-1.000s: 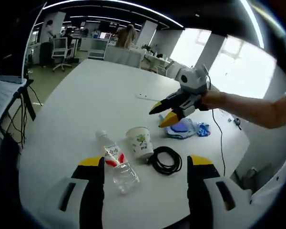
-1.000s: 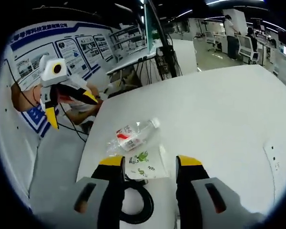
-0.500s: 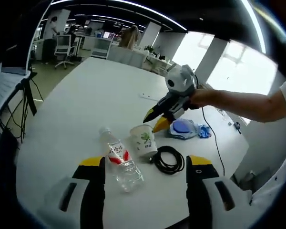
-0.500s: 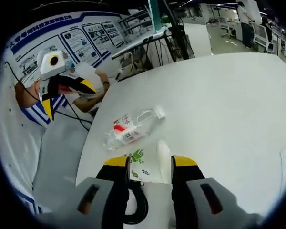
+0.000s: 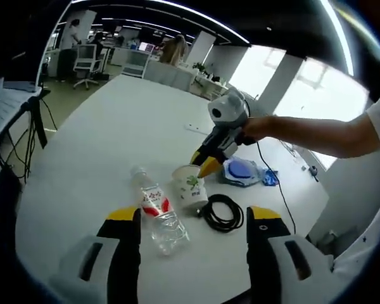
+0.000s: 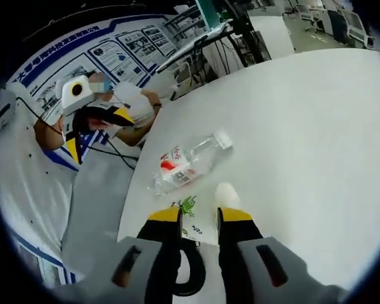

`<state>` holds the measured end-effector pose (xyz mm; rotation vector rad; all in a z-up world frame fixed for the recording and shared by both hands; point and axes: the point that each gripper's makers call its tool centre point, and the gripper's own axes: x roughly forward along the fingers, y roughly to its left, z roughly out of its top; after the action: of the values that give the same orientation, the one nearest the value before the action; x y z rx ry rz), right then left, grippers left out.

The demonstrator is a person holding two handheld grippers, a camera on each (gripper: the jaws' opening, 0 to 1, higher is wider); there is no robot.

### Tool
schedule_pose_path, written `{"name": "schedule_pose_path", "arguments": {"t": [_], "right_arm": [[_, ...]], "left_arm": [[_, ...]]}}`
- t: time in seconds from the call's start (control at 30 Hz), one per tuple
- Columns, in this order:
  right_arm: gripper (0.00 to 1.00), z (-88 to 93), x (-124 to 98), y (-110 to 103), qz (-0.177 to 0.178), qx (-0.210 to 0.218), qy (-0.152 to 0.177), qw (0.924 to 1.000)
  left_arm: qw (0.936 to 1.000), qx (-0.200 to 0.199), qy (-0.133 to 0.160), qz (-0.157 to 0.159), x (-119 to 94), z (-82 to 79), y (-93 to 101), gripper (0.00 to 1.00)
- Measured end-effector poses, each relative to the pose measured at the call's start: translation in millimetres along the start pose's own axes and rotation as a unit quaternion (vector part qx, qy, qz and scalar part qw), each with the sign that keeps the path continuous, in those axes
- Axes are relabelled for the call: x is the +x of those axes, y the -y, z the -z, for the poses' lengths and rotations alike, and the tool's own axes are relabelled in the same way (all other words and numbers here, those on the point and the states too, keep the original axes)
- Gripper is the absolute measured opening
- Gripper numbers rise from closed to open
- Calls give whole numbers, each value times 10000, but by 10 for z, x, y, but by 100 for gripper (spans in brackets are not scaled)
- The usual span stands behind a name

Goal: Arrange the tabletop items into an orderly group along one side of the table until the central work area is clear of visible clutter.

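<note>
A white paper cup (image 5: 190, 187) with a green print stands upright on the white table (image 5: 114, 139). A clear plastic bottle (image 5: 157, 212) with a red label lies to its left, and a coiled black cable (image 5: 221, 213) lies to its right. Behind them is a blue packet (image 5: 240, 170). My left gripper (image 5: 193, 218) hangs open above the near edge, short of these things. My right gripper (image 5: 204, 163) reaches in from the right, down onto the cup's rim. In the right gripper view my right gripper (image 6: 199, 216) is shut on the cup (image 6: 189, 208), with the bottle (image 6: 187, 161) beyond and the cable (image 6: 193, 282) below. The left gripper (image 6: 92, 130) shows open at the left.
A thin white strip (image 5: 195, 128) lies further back on the table. A black cord (image 5: 285, 183) runs off the right edge. Office chairs (image 5: 82, 63) and desks stand far behind. A person (image 6: 126, 101) sits by a poster wall (image 6: 114, 54) past the table's edge.
My right gripper has come down from above the blue packet to the cup, and its jaws have narrowed around it. My left gripper stays open in about the same place.
</note>
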<state>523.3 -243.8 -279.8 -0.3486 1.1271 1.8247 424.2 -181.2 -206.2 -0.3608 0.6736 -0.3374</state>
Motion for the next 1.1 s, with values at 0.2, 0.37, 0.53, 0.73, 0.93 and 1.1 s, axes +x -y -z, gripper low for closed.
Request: {"name": "schedule_pose_path", "arguments": {"t": [0.2,0.37,0.53,0.73,0.93,1.1], "right_arm": [[6,-9,-11,-117,-139,-36,-40,9999],[1,-44,-16,-318,-368,-61,15,9993],[0,-47,-38,-548,-484,-206,50,9986],[0,-117,-159,-679,-253,-430,335,9982],[0,-137,-394,-726,188,-564,567,9966],[0,-78,-592,-692,594,-633,491,9950]], "left_arm": [[10000,9,17,39,19,-13,7,68],[9999,21,45,93,24,-29,49,68],[9999,43,31,146,25,-16,82,68],[9997,76,35,209,22,-27,127,68],[9996,126,34,270,28,-48,174,67],[9994,160,36,317,40,-64,214,67]]}}
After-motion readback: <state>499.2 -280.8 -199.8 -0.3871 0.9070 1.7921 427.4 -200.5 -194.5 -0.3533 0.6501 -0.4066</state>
